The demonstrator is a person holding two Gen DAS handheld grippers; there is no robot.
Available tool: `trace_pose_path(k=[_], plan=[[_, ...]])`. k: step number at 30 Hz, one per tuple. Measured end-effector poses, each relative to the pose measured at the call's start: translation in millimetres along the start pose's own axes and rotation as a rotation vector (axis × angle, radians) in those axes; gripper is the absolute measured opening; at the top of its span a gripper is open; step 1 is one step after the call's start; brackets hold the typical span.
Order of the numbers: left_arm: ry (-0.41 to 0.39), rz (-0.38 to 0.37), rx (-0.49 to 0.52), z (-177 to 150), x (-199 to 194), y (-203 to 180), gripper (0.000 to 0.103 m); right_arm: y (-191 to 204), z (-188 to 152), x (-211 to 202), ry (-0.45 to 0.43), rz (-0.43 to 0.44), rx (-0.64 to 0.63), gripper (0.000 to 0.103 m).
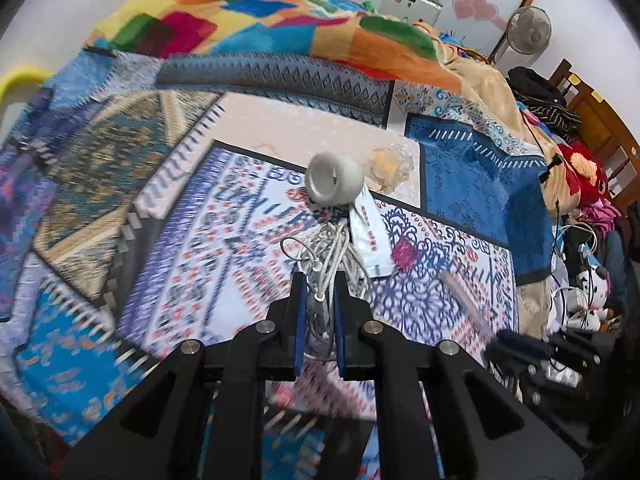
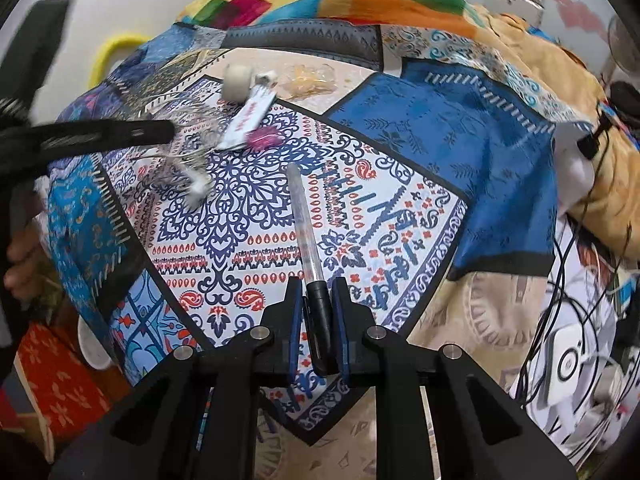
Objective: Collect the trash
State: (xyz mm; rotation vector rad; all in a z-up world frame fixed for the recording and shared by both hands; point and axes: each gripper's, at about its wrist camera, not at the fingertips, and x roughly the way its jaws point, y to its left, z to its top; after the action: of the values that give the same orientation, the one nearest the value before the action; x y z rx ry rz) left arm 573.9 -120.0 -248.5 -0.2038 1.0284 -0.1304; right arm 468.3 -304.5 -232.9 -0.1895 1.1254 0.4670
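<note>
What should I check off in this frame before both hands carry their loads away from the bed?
1. Left gripper has its load: ok. The jaws are closed on the white cable bundle.
2. Right gripper has its load: ok. The jaws are closed on the black end of the pen.
3. Cable free of neighbours: cannot tell. Its loops lie by the white packet and the tape roll.
4. Pen lifted off the bedspread: cannot tell.
5. Trash left behind: not ok. The packet, the pink wrapper and the clear plastic bag are on the bed.
6. Bin in sight: not ok, none visible in either view.
</note>
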Motion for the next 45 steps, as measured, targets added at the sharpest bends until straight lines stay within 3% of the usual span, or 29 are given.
trace_pose_path(k=[11, 16, 20, 22, 27, 32, 35, 39, 45], plan=[[-0.161, 0.018, 0.050, 4.3, -75.4, -6.6, 0.011, 5.3, 15.5, -0.2, -0.001, 0.020, 0.094, 0.013], [-0.118, 0.036, 0.046, -4.8, -67.7, 4.1, 0.011, 5.4, 21.3, 11.8, 0.068, 0.030, 0.121, 0.014], [-0.048, 0.067, -0.002, -18.2, -46.1, 28.7, 0.011, 6.1, 21.1, 11.6, 0.079, 0.115, 0.158, 0.016], [-0.029, 0.076, -0.021, -23.8, -39.6, 38.8, 0.011, 13.3, 22.3, 6.6, 0.063, 0.115, 0.136, 0.021], [0.006, 0.087, -0.039, -39.9, -30.4, 58.1, 0.011, 47.1, 30.6, -5.1, -0.010, 0.090, 0.011, 0.047], [0.012, 0.080, -0.035, -48.3, -27.7, 64.6, 0.011, 83.5, 43.2, 9.0, -0.035, 0.062, -0.084, 0.047], [0.016, 0.068, -0.036, -51.5, -25.2, 65.9, 0.011, 92.0, 50.9, 27.7, -0.005, 0.104, -0.060, 0.046], [0.010, 0.058, -0.033, -51.2, -25.2, 66.4, 0.011, 105.9, 54.9, 49.3, 0.032, 0.109, -0.025, 0.027], [0.006, 0.033, -0.032, -53.3, -25.8, 67.0, 0.011, 127.0, 47.3, 52.3, -0.018, 0.015, -0.088, 0.024]])
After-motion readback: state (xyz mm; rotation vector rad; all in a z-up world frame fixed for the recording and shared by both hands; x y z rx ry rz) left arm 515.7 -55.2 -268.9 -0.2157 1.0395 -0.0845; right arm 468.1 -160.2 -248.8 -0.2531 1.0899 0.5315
